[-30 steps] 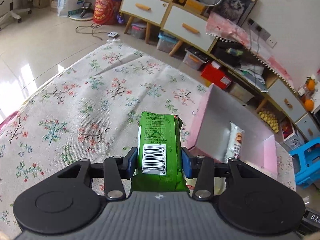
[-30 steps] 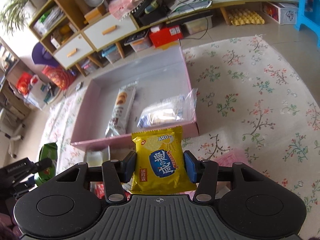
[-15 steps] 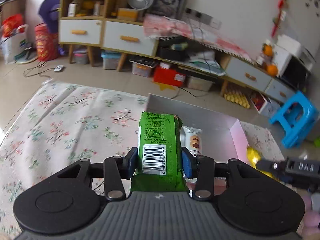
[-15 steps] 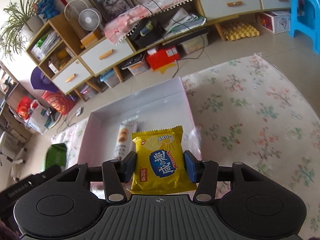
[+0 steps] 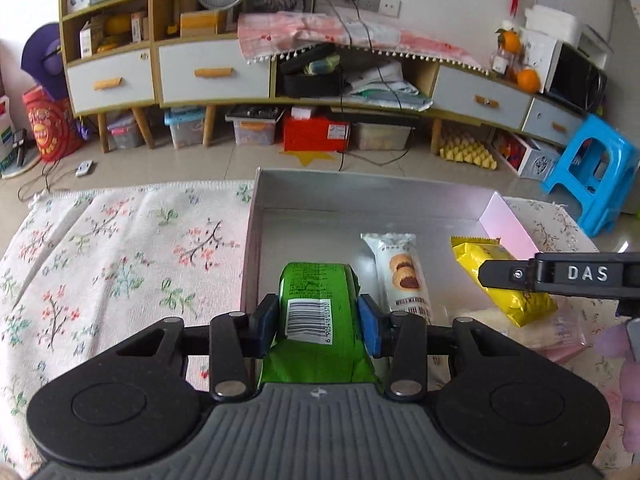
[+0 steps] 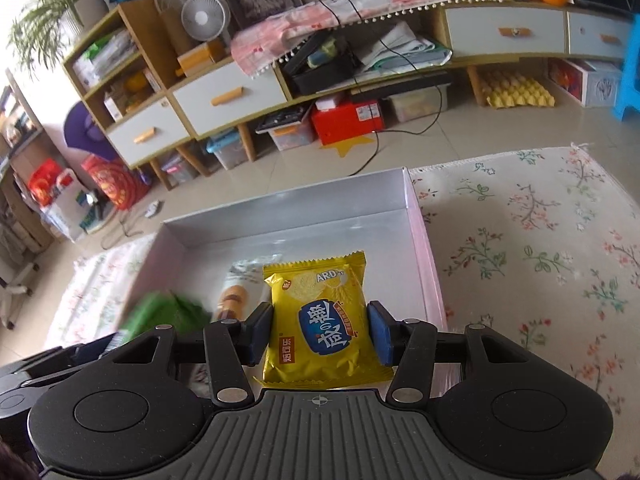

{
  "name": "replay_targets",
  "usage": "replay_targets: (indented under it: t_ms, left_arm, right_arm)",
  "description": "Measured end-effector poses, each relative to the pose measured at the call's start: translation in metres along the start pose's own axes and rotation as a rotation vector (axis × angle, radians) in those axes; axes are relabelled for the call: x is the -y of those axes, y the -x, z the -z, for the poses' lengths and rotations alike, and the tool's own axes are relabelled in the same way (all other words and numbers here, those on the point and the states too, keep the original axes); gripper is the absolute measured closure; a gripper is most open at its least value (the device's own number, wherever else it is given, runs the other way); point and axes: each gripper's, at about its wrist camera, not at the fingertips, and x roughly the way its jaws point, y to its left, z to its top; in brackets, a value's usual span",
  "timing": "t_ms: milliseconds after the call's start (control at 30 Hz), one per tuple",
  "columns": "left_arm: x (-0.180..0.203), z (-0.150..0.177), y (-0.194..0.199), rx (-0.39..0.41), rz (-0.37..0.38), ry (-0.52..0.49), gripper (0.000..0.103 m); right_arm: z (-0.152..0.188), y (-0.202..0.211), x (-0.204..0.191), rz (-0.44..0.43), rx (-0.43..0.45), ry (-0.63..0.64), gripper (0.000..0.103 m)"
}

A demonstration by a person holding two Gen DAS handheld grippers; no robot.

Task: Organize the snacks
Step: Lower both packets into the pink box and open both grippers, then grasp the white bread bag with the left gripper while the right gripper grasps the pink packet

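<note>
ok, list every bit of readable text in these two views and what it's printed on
"DAS": raised white letters on the black right gripper body, left wrist view.
"ARD": white letters at the top of the yellow foil snack packet, right wrist view.
Large white Chinese characters on that packet's blue badge: legible, not transcribed.
Barcode digits on the green snack packet: too small.
Print on the white cookie wrapper: blurred.

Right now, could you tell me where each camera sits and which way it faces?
Left wrist: on the left gripper, tilted down at the pink box; its fingers pinch a green packet; the right gripper's side enters at right.
Right wrist: on the right gripper, tilted down at the same box; its fingers pinch a yellow packet.
Shared: box, both packets, white biscuit packet, cabinet wall.
</note>
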Motion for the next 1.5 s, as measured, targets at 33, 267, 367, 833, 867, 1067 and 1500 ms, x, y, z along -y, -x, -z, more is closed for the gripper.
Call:
replay_targets:
  t_ms: [33, 267, 367, 833, 867, 1067, 1500]
  left_arm:
    - [0.0, -0.001, 0.0, 0.004, -0.001, -0.008, 0.064]
    - [0.004, -0.001, -0.005, 0.023, -0.017, -0.029, 0.064]
    - [0.002, -0.002, -0.005, 0.032, -0.024, -0.021, 0.064]
    - [0.006, -0.013, -0.017, 0.056, -0.044, -0.047, 0.065]
    - [0.008, -0.015, -0.019, 0.055, -0.045, -0.055, 0.065]
    - [0.013, -0.022, -0.029, 0.047, -0.053, -0.079, 0.064]
    - [0.029, -0.016, 0.013, 0.03, -0.063, -0.1, 0.021]
  right_arm:
    - [-0.001, -0.002, 0.001, -0.005, 0.003, -0.004, 0.053]
    - [-0.004, -0.014, 0.006, -0.024, 0.014, -0.045, 0.053]
    - [-0.003, -0.017, 0.002, -0.018, 0.019, -0.025, 0.052]
    - [-0.009, -0.017, 0.006, -0.019, 0.049, -0.045, 0.052]
    - [-0.009, -0.017, 0.006, -0.021, 0.05, -0.044, 0.052]
    - [-0.013, -0.013, 0.007, -0.039, 0.062, -0.05, 0.052]
    - [-0.02, 0.036, 0.004, -0.045, 0.07, -0.042, 0.022]
